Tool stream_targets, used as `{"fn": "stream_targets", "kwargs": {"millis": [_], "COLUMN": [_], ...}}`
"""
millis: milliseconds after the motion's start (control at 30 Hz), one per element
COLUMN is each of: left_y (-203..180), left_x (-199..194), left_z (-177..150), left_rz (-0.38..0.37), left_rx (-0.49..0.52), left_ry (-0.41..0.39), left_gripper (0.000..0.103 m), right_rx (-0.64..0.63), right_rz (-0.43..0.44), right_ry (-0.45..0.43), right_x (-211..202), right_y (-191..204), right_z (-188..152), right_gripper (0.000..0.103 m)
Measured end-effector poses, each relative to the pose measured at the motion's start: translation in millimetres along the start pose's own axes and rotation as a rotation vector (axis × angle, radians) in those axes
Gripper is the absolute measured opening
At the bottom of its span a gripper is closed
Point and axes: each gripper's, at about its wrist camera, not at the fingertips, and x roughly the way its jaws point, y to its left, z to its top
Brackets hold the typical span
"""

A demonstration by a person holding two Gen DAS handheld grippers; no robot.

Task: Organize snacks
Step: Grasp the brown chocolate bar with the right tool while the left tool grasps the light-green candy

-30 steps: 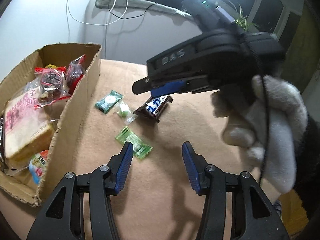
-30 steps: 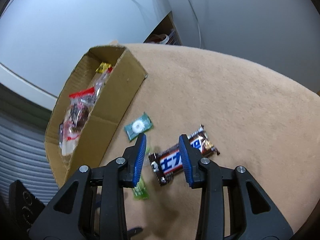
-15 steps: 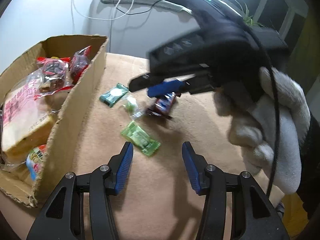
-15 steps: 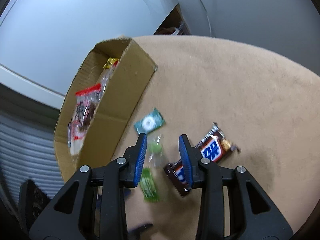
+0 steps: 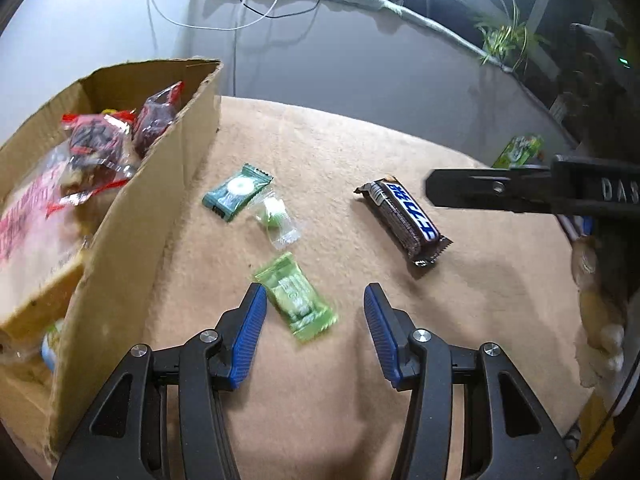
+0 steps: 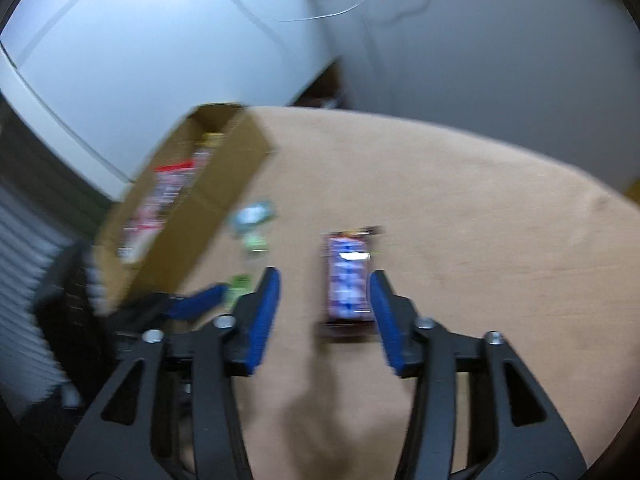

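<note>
A cardboard box (image 5: 132, 216) holding several snack packs stands at the left of the tan table. On the table lie a dark green candy (image 5: 237, 191), a clear-wrapped green candy (image 5: 274, 216), a light green candy (image 5: 298, 298) and a brown chocolate bar (image 5: 404, 220). My left gripper (image 5: 314, 320) is open, just above and around the near end of the light green candy. My right gripper (image 6: 324, 304) is open and empty, with the chocolate bar (image 6: 346, 280) lying between its fingers; that view is blurred. The box (image 6: 192, 208) shows at its left.
Another green pack (image 5: 518, 152) lies at the table's far right edge. A wall with cables runs behind the table. A gloved hand (image 5: 600, 300) holds the right gripper's body (image 5: 532, 192) at the right. The table edge curves off near right.
My right gripper has opened wider and swung away to the right; the chocolate bar now lies turned, farther right on the table. My left gripper has moved closer to the light green candy.
</note>
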Motion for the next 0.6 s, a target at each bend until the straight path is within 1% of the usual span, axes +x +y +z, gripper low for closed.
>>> {"fn": "stream_targets", "kwargs": {"millis": [33,67,167,233,367,500,567,600], "left_y": [-1.4,-2.8,-6.9,-10.5,-16.8,-11.2,-8.2,-7.7], "left_x": [1.7,2.4,3.9,3.8,6.2,7.1,6.1,6.0], "left_z": [2.0,3.2,3.4,1.4,-1.9,-0.3,-1.6,-1.9], "left_rz": [0.003,0.001,0.010,0.029,0.051,0.053,0.051,0.051], "left_rx": [0.002,0.000,0.008,0.038,0.080,0.064,0.062,0.067], "left_ry": [0.003,0.005,-0.004,-0.014,-0.016,-0.020,-0.022,-0.022], "left_gripper": [0.050,0.050,0.050,0.048,0.037,0.024,0.021,0.020], "right_rx": [-0.002,0.003,0.007,-0.001,-0.033,-0.047,-0.067,-0.073], "right_rz": [-0.032,-0.045,-0.050,-0.058,-0.087,-0.125,-0.144,-0.153], "right_ry": [0.008,0.023,0.040,0.047,0.059,0.065,0.067,0.069], "right_x": [2.7,6.6,16.3,24.2,40.4,49.8,52.6,57.1], "right_y": [-2.9,-6.0,-9.3,-7.3,1.5,7.3,11.8,16.3], "right_z": [-0.5,-0.7,1.0,3.3,6.7,9.0,11.0,13.1], "right_gripper": [0.052,0.052,0.052,0.052,0.052,0.052,0.052,0.049]}}
